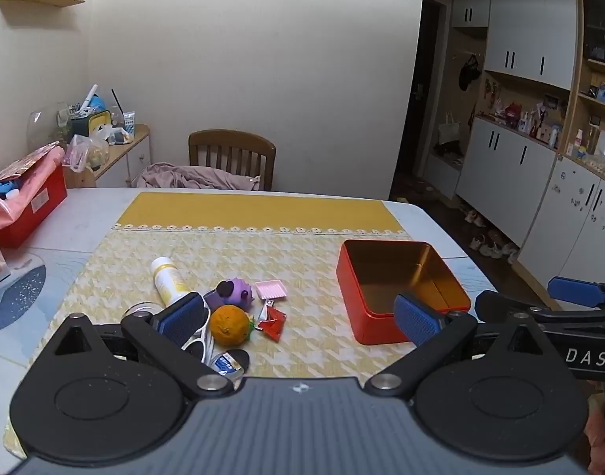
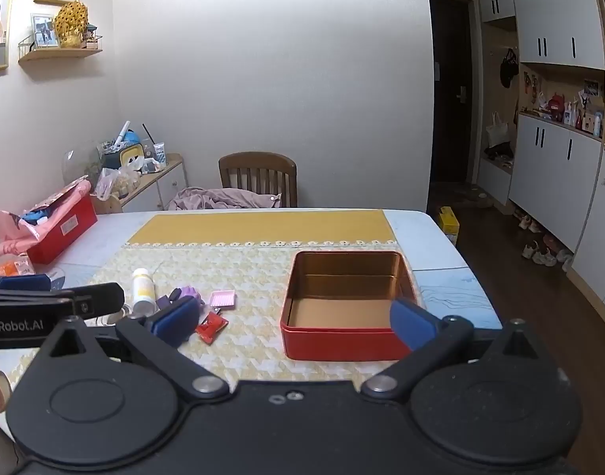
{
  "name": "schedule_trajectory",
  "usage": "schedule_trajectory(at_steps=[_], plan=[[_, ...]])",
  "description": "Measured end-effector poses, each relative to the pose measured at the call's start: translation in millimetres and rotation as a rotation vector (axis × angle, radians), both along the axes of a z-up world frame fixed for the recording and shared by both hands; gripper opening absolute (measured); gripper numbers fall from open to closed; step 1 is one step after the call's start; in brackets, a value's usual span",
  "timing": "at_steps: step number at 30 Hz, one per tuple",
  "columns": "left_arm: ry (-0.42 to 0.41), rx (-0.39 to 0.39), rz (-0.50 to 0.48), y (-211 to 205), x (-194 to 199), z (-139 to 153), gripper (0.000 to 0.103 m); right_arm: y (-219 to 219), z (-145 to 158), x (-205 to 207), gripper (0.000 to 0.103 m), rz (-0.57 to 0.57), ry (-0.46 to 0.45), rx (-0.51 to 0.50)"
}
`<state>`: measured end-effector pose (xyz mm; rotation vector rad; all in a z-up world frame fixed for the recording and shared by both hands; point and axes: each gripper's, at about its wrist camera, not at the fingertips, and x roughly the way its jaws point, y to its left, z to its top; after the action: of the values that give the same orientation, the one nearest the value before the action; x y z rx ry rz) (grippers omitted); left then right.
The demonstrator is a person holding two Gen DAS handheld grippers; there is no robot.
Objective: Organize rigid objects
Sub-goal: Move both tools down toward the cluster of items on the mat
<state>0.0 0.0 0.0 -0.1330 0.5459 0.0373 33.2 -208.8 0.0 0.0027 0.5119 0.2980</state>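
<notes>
Several small hard items lie clustered on the yellow patterned mat (image 1: 231, 253) left of centre: a white and yellow bottle (image 1: 168, 280), a purple toy (image 1: 239, 292), an orange (image 1: 229, 324), a pink tray (image 1: 270, 289) and a red packet (image 1: 274, 322), with a red tin (image 2: 344, 304), its gold inside bare, standing apart to their right. Both tools hang tilted downward over the near table edge, the left gripper (image 1: 298, 316) above the cluster and the right gripper (image 2: 294, 318) before the tin, each with jaws spread wide and nothing between them.
</notes>
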Motion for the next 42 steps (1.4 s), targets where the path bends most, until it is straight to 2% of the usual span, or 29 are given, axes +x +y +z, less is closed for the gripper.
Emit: schedule_trajectory(at_steps=[3,6,10,21,32,36,42], plan=[[0.003,0.019,0.006,1.5,0.5,0.1,0.103,0.5,3.1,-0.9,0.103,0.003,0.001,-0.044],[0.012,0.028,0.005,4.8,3.1,1.5,0.103,2.8,4.5,-1.8,0.103,0.007,0.000,-0.045],[-0.018,0.047,0.015,1.6,-6.5,0.6,0.103,4.7,2.4,-3.1,0.103,0.004,0.001,-0.030],[0.005,0.013,0.023,3.7,-10.7,2.8,0.103,4.3,5.5,-11.5,0.103,0.015,-0.006,-0.015],[-0.005,-0.009,0.030,4.4,-17.6,4.9,0.103,3.3,8.9,-15.9,0.103,0.016,-0.007,-0.006],[0.025,-0.069,0.040,11.8,-17.0,6.8,0.103,5.0,9.6,-18.2,0.103,0.025,-0.009,-0.005],[-0.009,-0.049,0.059,11.8,-21.0,11.5,0.103,8.5,12.1,-21.6,0.103,0.042,-0.026,-0.008]])
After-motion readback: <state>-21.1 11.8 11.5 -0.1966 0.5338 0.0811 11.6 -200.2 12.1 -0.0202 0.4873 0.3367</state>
